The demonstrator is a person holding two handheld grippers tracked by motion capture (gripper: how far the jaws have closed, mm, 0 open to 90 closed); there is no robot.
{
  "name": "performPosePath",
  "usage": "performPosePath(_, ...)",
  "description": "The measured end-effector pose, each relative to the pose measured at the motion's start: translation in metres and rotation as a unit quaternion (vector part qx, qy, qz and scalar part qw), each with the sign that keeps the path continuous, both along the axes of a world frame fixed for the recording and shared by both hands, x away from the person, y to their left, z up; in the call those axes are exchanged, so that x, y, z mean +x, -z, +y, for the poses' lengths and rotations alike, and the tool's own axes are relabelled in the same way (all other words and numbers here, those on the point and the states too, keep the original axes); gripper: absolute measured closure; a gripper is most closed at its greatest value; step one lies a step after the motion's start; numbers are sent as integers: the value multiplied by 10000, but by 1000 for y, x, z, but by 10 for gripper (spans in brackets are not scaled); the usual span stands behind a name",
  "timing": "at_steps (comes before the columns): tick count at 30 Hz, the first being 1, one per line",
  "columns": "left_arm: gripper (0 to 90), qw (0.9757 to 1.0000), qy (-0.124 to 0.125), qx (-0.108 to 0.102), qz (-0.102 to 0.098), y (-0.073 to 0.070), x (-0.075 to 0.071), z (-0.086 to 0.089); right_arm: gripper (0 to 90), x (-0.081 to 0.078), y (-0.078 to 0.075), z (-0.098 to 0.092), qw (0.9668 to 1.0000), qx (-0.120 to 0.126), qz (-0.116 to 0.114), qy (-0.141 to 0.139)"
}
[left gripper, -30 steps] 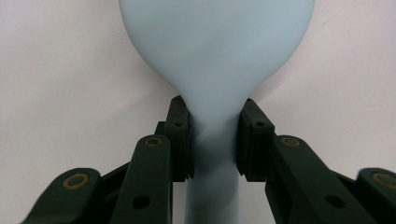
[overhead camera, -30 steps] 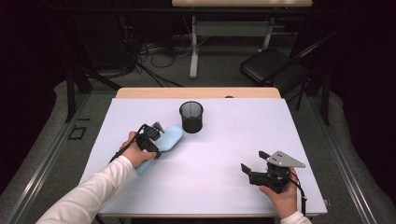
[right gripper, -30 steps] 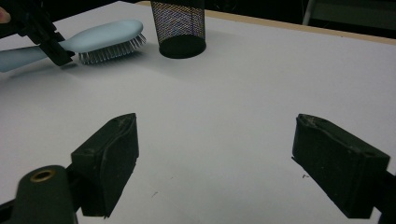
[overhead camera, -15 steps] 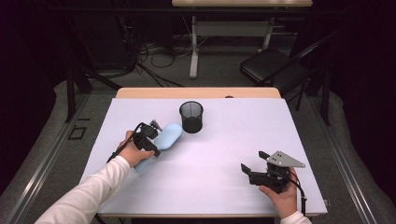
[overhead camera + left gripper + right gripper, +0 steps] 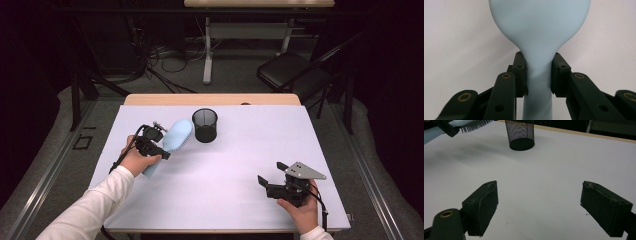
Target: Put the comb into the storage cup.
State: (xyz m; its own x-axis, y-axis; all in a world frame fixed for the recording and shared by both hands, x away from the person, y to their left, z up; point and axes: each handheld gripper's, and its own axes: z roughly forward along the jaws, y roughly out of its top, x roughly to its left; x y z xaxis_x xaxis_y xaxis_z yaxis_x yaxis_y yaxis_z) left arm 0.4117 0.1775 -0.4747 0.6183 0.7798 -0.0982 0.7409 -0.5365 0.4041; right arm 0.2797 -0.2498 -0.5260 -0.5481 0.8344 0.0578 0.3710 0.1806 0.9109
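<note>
A light blue hairbrush (image 5: 175,137) is held off the white table (image 5: 230,165), its head tilted toward the black mesh cup (image 5: 205,125). My left gripper (image 5: 159,150) is shut on the brush's neck; in the left gripper view both pads clamp the narrow handle (image 5: 538,75) just below the broad head. The brush's bristles (image 5: 475,125) show at the top left of the right gripper view, beside the mesh cup (image 5: 520,133). My right gripper (image 5: 264,186) rests near the table's front right, jaws open with bare table between them (image 5: 539,202).
The mesh cup stands upright at the table's back middle, just right of the brush head. A wooden edge (image 5: 210,99) runs along the table's far side. Beyond it are a folding chair (image 5: 290,70), cables and a desk frame on the floor.
My left hand has lifted the brush a little and carried it toward the cup. The right hand has stayed where it was.
</note>
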Motion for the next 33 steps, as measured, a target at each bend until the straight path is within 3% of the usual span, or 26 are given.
performPosePath(7,699,9992,-23,-225,-315,-13,-3,-2,142,0,0,0,10000,-7,11,0)
performPosePath(12,700,9973,-109,-444,-566,-22,-6,-1,142,0,0,-1,10000,-17,2,0)
performPosePath(19,699,9952,-92,-713,-658,-28,-10,-3,141,0,0,0,10000,-24,0,10)
performPosePath(27,700,9898,-138,-965,-1040,-37,-14,-7,142,0,0,-1,10000,-24,13,10)
performPosePath(33,699,9861,-149,-1195,-1144,-42,-13,-10,142,0,0,0,10000,-6,0,3)
